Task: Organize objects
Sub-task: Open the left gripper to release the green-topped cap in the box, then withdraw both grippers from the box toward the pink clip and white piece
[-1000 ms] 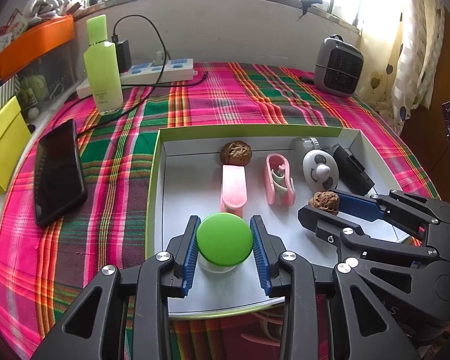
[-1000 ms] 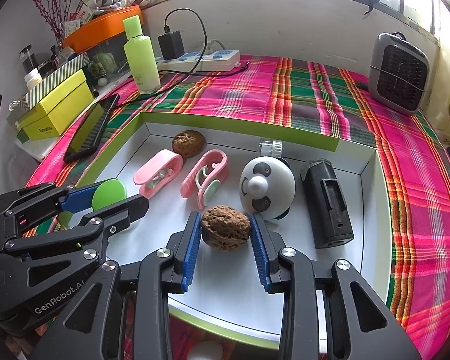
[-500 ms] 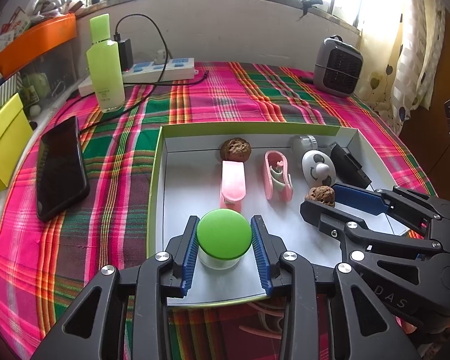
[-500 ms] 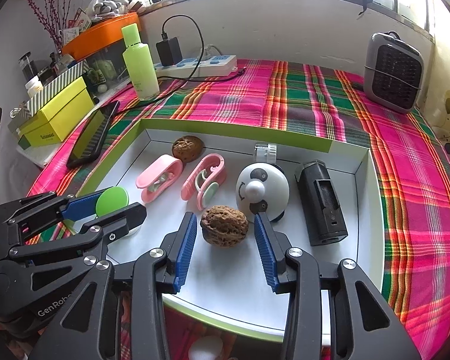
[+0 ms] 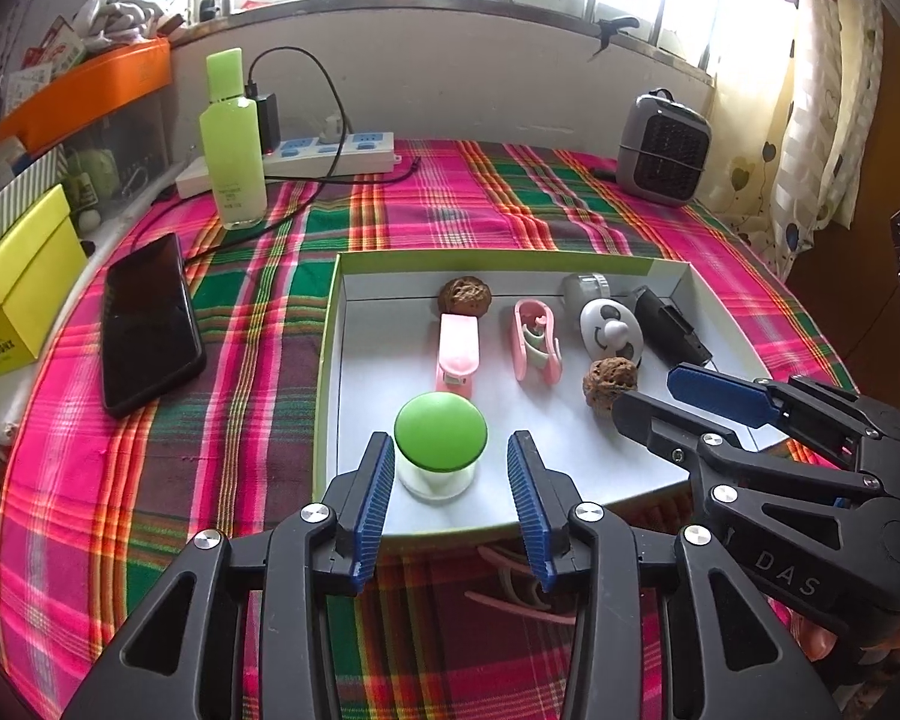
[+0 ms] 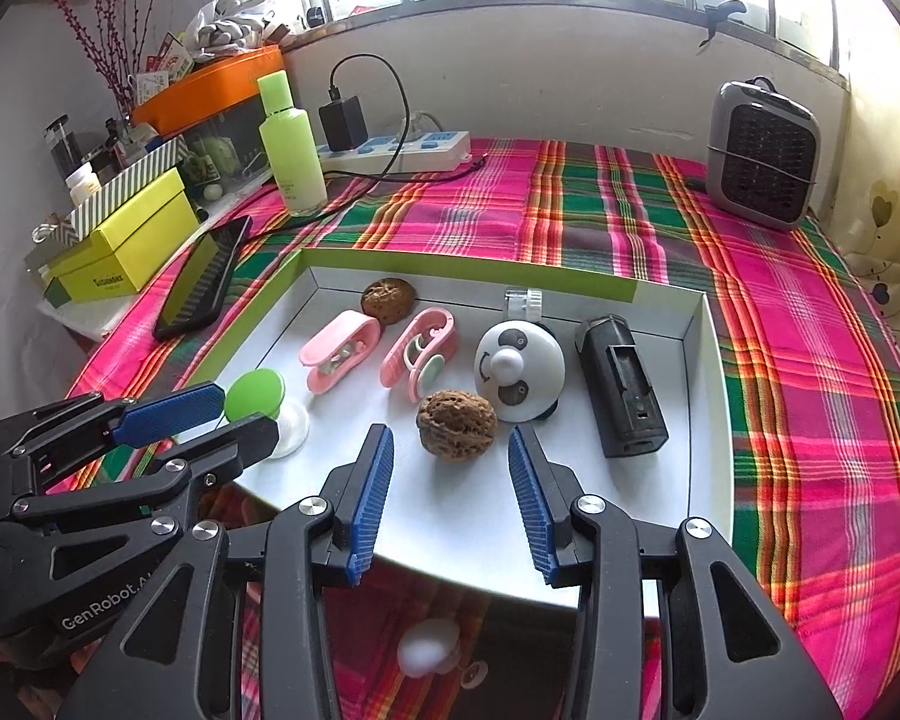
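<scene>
A shallow white tray with green rim (image 5: 325,360) (image 6: 709,360) lies on the plaid cloth. In it stand a green-lidded jar (image 5: 440,444) (image 6: 257,395), two walnuts (image 5: 609,379) (image 5: 464,295) (image 6: 456,422), two pink clips (image 5: 458,351) (image 5: 536,339), a panda gadget (image 6: 519,369) and a black device (image 6: 620,384). My left gripper (image 5: 450,456) is open, its pads either side of the jar without touching. My right gripper (image 6: 450,450) is open just short of the near walnut.
A black phone (image 5: 147,321), a green bottle (image 5: 233,138), a power strip (image 5: 330,150) and a yellow box (image 5: 12,288) are left and behind the tray. A small grey heater (image 5: 663,149) stands at the back right.
Both grippers have opened, letting go of the jar and the walnut, and have drawn back toward the tray's near edge. The jar and walnut stay in the tray.
</scene>
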`<state>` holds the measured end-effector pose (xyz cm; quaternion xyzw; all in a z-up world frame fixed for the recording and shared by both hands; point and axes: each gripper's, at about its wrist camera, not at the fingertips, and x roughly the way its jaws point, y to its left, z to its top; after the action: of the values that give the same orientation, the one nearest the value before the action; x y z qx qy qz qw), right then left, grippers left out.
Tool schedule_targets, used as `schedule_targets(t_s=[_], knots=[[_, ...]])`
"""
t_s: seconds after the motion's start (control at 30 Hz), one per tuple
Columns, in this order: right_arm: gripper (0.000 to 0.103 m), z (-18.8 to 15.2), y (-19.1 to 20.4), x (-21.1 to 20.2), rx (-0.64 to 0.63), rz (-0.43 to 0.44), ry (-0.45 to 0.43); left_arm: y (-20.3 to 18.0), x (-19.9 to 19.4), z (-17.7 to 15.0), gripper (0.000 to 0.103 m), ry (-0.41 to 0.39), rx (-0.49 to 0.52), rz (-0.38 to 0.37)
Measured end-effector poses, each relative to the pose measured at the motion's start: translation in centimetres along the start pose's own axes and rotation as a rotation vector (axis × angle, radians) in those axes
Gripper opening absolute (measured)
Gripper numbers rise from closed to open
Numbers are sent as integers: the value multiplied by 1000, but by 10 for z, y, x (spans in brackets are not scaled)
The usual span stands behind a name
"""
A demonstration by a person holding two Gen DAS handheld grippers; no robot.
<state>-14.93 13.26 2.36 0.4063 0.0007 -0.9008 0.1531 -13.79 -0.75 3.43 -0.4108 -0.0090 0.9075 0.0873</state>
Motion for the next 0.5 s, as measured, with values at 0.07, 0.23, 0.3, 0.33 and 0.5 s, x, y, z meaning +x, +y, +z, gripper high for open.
schedule_targets(t_s=[0.07,0.23,0.3,0.33,0.5], knots=[[41,-1,1,-4,2,-1,-5,-1,-6,-2,38,-9,-2,-2],[41,-5,4,-14,0,-5,-20,-2,-15,-5,39,-19,-5,-7],[41,-8,4,-17,1,-8,-24,-2,-17,-7,39,-21,-7,-8],[41,-9,4,-19,2,-7,-26,-1,-19,-8,39,-21,-9,-9],[42,-16,2,-26,14,-12,-30,3,-26,-14,42,-31,-37,-19]])
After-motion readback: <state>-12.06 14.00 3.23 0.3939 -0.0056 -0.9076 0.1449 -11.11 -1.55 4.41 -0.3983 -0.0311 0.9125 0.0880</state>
